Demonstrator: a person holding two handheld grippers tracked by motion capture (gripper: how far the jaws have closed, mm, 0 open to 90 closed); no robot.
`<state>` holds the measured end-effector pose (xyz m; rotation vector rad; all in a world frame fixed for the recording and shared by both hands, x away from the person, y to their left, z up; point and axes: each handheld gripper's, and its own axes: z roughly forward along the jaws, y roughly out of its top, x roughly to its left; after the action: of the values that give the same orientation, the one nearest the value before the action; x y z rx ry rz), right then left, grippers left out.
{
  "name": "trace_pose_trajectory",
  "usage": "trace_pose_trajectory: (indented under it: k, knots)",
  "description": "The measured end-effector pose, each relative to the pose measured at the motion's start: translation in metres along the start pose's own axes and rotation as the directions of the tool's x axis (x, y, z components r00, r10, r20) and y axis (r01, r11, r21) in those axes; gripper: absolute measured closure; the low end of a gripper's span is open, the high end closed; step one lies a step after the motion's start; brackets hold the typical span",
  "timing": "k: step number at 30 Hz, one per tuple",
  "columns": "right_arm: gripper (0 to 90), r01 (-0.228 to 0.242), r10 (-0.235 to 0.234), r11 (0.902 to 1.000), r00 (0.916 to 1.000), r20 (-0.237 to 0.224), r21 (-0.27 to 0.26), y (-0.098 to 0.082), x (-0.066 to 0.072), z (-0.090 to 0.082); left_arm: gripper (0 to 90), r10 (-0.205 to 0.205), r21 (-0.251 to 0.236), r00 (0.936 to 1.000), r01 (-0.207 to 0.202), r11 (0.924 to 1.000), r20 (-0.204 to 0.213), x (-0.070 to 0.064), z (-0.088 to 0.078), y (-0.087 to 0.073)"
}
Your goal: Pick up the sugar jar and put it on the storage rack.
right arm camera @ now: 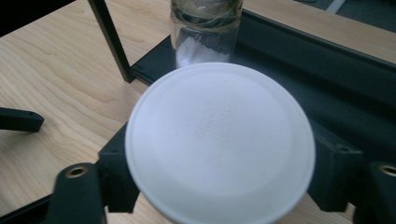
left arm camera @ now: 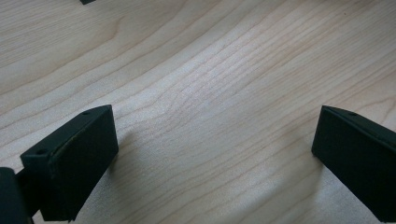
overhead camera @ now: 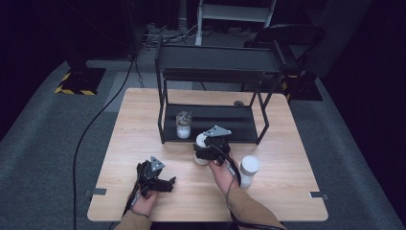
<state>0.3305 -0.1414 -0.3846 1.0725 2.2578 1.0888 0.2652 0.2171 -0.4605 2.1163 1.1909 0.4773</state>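
Jaws of the right gripper (overhead camera: 207,149) are clamped on a white-lidded jar (right arm camera: 219,140), just near of the black rack (overhead camera: 258,136). Probably the grip is under the lid so the jar can be lifted toward the lower shelf; this is my guess. On this shelf, at its left, stands a glass jar (overhead camera: 183,125) with white powder in the bottom. A second white-lidded jar (overhead camera: 248,170) waits to the right. Its content I cannot tell. The left gripper (overhead camera: 160,183) rests low at the near left over the wooden table (left arm camera: 224,70), jaws wide apart, holding nothing.
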Motion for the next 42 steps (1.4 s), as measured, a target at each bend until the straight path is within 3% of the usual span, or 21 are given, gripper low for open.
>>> trace_pose_trajectory:
  k: [11, 42]
  knots:
    - [32.7, -0.016, 0.016, 0.9992, 0.9998, -0.011, 0.035, 0.011, -0.002, 0.0, 0.0, 0.0, 0.0, 1.0, 0.0, 1.0, 0.0, 0.0, 0.0, 0.0]
    - [32.8, -0.037, 0.037, 0.9992, 0.9989, 0.03, 0.015, 0.054, -0.016, -0.015, 0.0, 0.002, 0.0, 1.0, -0.002, 1.0, 0.003, 0.001, 0.0, 0.0]
